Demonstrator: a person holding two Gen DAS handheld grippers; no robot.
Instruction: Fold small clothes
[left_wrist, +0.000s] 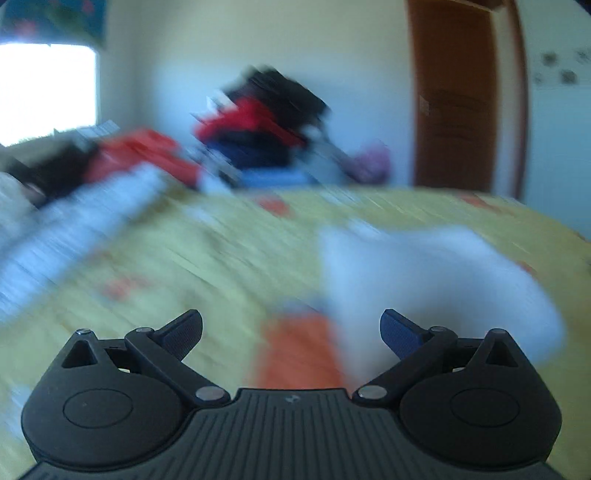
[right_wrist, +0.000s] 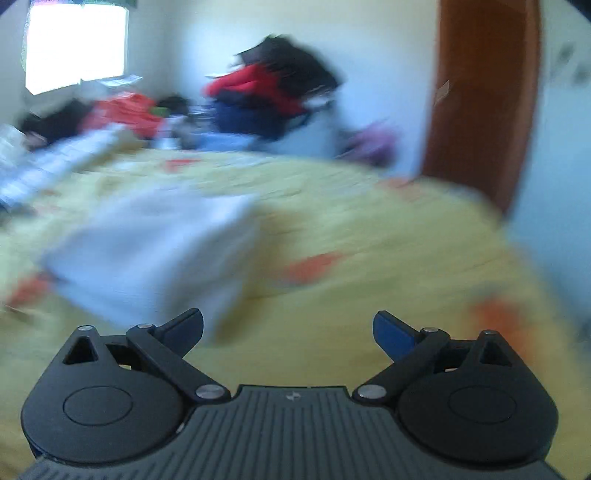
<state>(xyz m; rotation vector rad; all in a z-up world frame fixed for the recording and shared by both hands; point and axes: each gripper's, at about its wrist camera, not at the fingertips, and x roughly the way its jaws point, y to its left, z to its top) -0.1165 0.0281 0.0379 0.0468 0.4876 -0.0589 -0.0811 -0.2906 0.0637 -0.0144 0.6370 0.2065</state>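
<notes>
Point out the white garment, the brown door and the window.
white garment (right_wrist: 155, 254), right wrist view, middle of the cloth
brown door (left_wrist: 454, 99), left wrist view, door panel
window (right_wrist: 75, 46), right wrist view, bright pane

Bedspread: a yellow quilted cover (right_wrist: 369, 229) with orange patches is seen.
Garment: a pale white, perhaps bluish, cloth (right_wrist: 155, 251) is shown, blurred.
Pile: red, black and navy clothes (right_wrist: 273, 99).
Door: brown wooden door (right_wrist: 484, 92).
Pads: blue finger pads (right_wrist: 391, 336).
</notes>
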